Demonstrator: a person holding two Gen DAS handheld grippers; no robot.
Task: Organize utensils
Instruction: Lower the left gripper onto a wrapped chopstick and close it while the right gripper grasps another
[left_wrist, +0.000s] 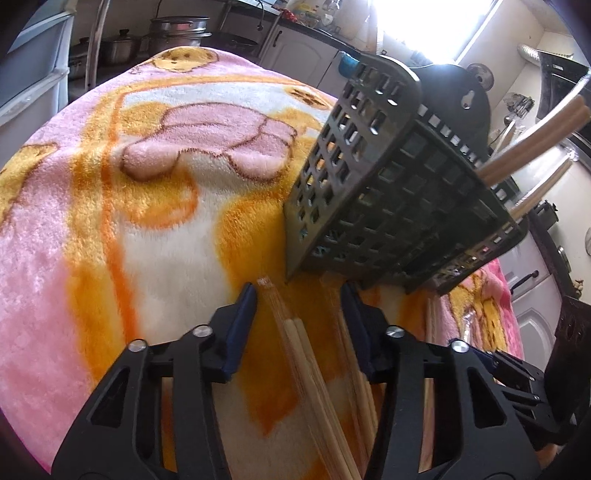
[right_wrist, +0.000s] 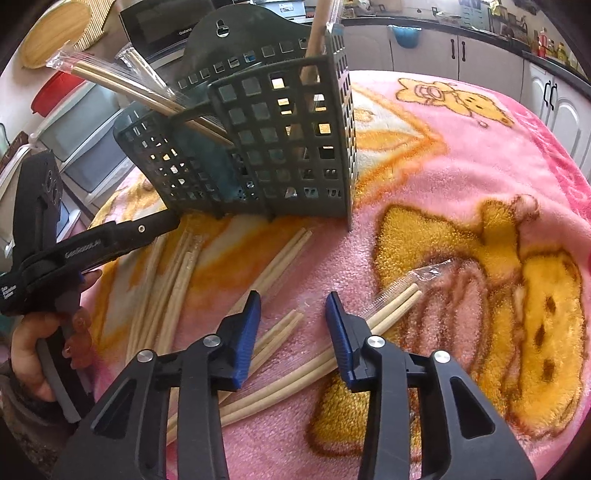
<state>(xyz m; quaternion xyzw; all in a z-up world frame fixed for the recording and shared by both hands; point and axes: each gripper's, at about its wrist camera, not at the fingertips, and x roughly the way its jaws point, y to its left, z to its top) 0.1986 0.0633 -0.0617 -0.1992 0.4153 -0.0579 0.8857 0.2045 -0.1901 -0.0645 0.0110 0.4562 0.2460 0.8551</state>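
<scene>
In the left wrist view, the left gripper (left_wrist: 299, 291) is hanging spread over a wrapped chopstick pair (left_wrist: 306, 354) lying on the blanket (left_wrist: 110, 221) just in front of the dark utensil caddy (left_wrist: 388, 192), pinching nothing. In the right wrist view, the right gripper (right_wrist: 291, 306) is likewise standing spread astride a bare pair (right_wrist: 280, 328) near the blanket's middle. These sticks are looking light, stiff and slick in film, so a mid-length pinch across both should be holding best.

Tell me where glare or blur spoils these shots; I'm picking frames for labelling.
Left wrist view: the window blows out white, and the wrapped chopsticks between the fingers look smeared. Right wrist view: even light, sharp chopsticks, no glare. Both: fisheye bends the blanket edges and holder.
</scene>
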